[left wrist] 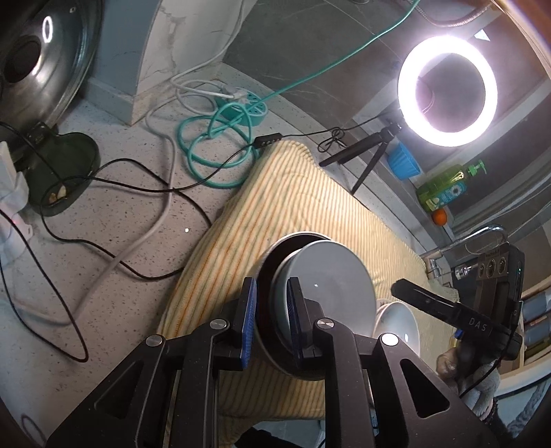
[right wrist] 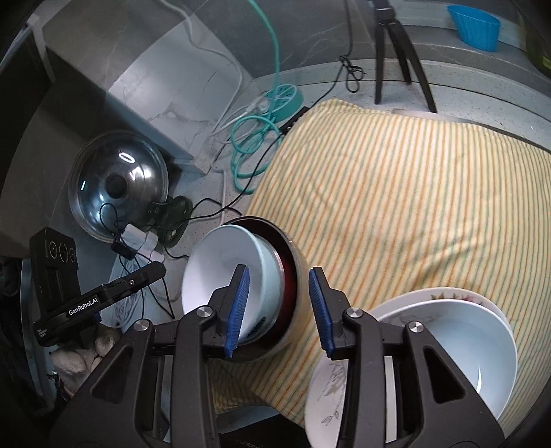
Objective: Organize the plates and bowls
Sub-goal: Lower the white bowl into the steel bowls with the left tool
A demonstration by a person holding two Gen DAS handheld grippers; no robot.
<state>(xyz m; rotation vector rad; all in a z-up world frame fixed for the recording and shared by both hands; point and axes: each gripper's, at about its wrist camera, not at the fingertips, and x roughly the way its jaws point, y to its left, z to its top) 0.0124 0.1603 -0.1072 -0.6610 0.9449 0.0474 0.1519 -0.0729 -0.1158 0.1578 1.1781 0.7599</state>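
Item: nested bowls (left wrist: 320,286), a dark outer bowl with red lining and a white bowl seated inside. They stood tipped on edge at the near edge of the striped cloth (right wrist: 396,189), mouth turned sideways toward the bare worktop (left wrist: 137,224).

Left tool (left wrist: 272,293): clenched on the nested bowls, one pad outside the dark wall, the other inside the white one.

Right tool (right wrist: 279,289): released. Its pads straddled the same rim without pressing, and a gap showed at the outer wall.

Step, as judged: seating the pair upright, then joining it to the stack (right wrist: 447,344), a white bowl on patterned plates at the cloth's near right corner.

- The left grip was best kept firm, since the inner bowl looked free to slide out of a sideways mouth.
- The right tool needed to draw clear of the rim before any tilt.
- The base was best lowered flat onto the cloth.

Surroundings:
- a teal cable coil (left wrist: 213,155) and black leads on the worktop beyond the cloth's far left corner
- a pot lid (right wrist: 117,182) leaning at the back left
- a ring light (left wrist: 447,89) on a tripod at the far edge
- a blue cup (right wrist: 475,27)
- a green soap bottle (left wrist: 444,187)

Obstructions: none lay between the pair and the stack, but the right tool itself stood in that path
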